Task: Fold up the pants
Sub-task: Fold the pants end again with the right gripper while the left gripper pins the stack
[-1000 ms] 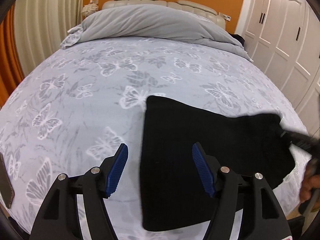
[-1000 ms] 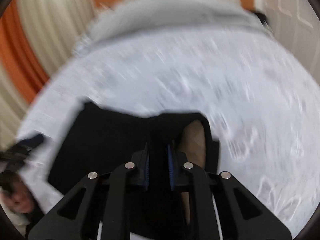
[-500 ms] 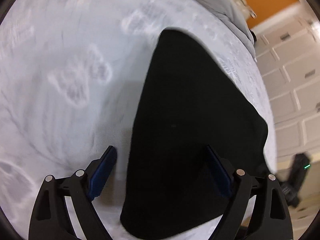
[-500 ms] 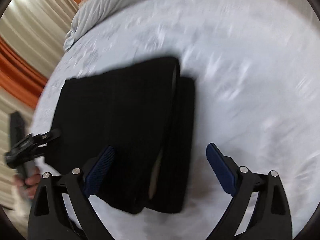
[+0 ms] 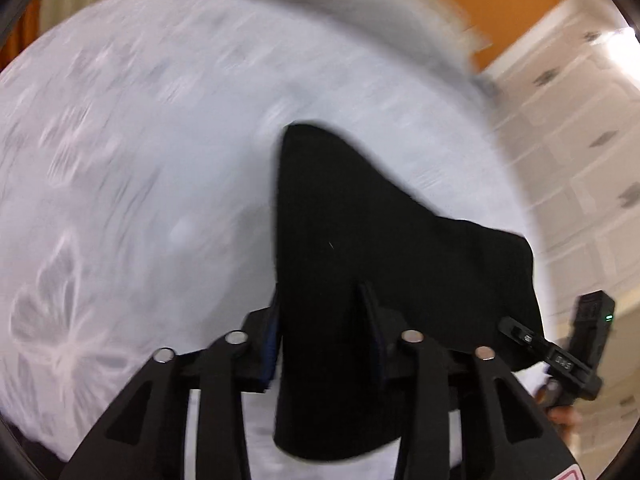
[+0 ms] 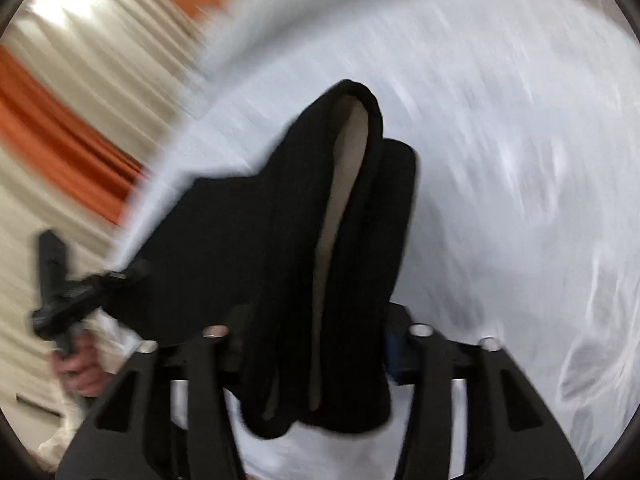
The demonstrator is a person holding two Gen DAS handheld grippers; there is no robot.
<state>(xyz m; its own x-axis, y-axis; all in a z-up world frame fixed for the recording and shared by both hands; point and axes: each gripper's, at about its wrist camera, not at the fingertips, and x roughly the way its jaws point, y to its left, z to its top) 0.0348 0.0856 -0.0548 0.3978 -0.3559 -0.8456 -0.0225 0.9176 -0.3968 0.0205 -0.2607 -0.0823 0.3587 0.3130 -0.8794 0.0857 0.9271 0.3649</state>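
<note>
The black pants (image 5: 360, 240) are folded into a thick bundle and lifted off the bed. My left gripper (image 5: 324, 328) is shut on their left end. My right gripper (image 6: 316, 344) is shut on their right end, where the stacked layers and the pale inner lining (image 6: 344, 184) show. The right gripper also shows in the left wrist view (image 5: 560, 352), at the cloth's far corner. The left gripper shows in the right wrist view (image 6: 80, 292), at the other corner. Both views are blurred by motion.
The bed sheet (image 5: 140, 140) with grey butterfly print lies under the pants. A grey duvet (image 5: 320, 12) lies at the head of the bed. White wardrobe doors (image 5: 580, 140) stand on the right. Cream and orange curtains (image 6: 60, 120) hang on the left.
Both grippers were open over the flat pants half a second ago. Now both have shut on the two ends and the bundle is raised off the sheet.
</note>
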